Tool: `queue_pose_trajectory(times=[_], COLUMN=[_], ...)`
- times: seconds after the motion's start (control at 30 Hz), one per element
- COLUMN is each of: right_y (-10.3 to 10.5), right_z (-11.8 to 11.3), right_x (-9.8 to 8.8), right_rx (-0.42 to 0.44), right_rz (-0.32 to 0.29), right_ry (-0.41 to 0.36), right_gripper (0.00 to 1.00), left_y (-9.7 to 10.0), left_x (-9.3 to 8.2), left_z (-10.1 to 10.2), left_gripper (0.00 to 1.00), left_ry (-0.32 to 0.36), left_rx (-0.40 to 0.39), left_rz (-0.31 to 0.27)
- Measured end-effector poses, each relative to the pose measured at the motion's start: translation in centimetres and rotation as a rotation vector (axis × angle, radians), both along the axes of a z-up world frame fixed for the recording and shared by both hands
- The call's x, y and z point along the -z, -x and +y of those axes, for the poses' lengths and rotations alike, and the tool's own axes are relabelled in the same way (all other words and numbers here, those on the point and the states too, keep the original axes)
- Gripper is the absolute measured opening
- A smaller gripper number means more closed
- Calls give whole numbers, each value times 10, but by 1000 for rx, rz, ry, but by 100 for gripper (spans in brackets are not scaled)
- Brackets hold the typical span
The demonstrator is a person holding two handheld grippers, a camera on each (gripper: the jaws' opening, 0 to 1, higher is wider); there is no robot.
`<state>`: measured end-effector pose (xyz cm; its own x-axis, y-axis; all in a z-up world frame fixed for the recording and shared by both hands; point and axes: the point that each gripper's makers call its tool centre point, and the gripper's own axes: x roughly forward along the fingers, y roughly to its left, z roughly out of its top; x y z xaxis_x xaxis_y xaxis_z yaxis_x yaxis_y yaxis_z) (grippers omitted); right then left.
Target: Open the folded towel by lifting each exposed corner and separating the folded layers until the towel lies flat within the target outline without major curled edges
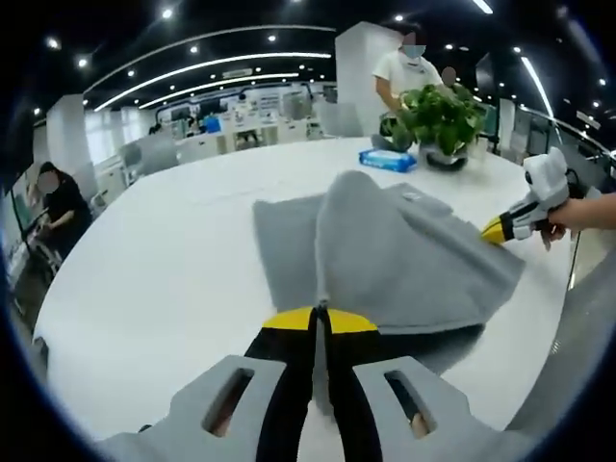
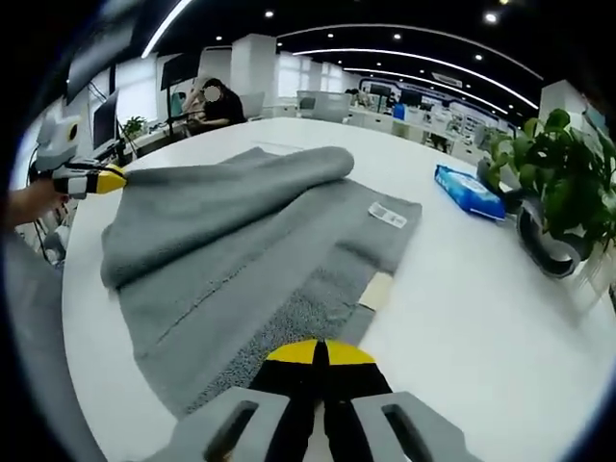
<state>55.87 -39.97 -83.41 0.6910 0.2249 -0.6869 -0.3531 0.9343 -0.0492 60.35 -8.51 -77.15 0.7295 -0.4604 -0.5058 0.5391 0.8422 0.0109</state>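
A grey towel (image 1: 404,250) lies partly folded on a white round table (image 1: 164,269), with its upper layer lifted and stretched between both grippers. My left gripper (image 1: 320,313) is shut on one towel corner at the near edge. In the left gripper view, my right gripper (image 1: 494,231) comes in from the right, held by a hand and shut on another corner. My right gripper (image 2: 320,348) pinches the towel (image 2: 221,241) at its near edge. Far left in the right gripper view, my left gripper (image 2: 114,178) holds the raised layer. A white label (image 2: 388,214) shows on the lower layer.
A blue packet (image 1: 388,160) (image 2: 469,191) lies on the table beyond the towel. Beside it stands a potted plant (image 1: 441,120) (image 2: 558,183) in a dark pot. A person (image 1: 409,67) stands behind the plant, and another person (image 1: 58,207) sits at the table's far side.
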Motion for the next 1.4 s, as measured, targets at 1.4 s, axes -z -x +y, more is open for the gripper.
queue_pose_trajectory(times=[1.4], right_y=[3], right_z=[-5], right_x=[2], right_rx=[-29], right_rz=[78], right_ry=[-21], right_gripper=[0], left_y=[1], left_x=[56], left_z=[84], left_gripper=[2], left_ry=[-210], left_rx=[-133], left_rz=[179])
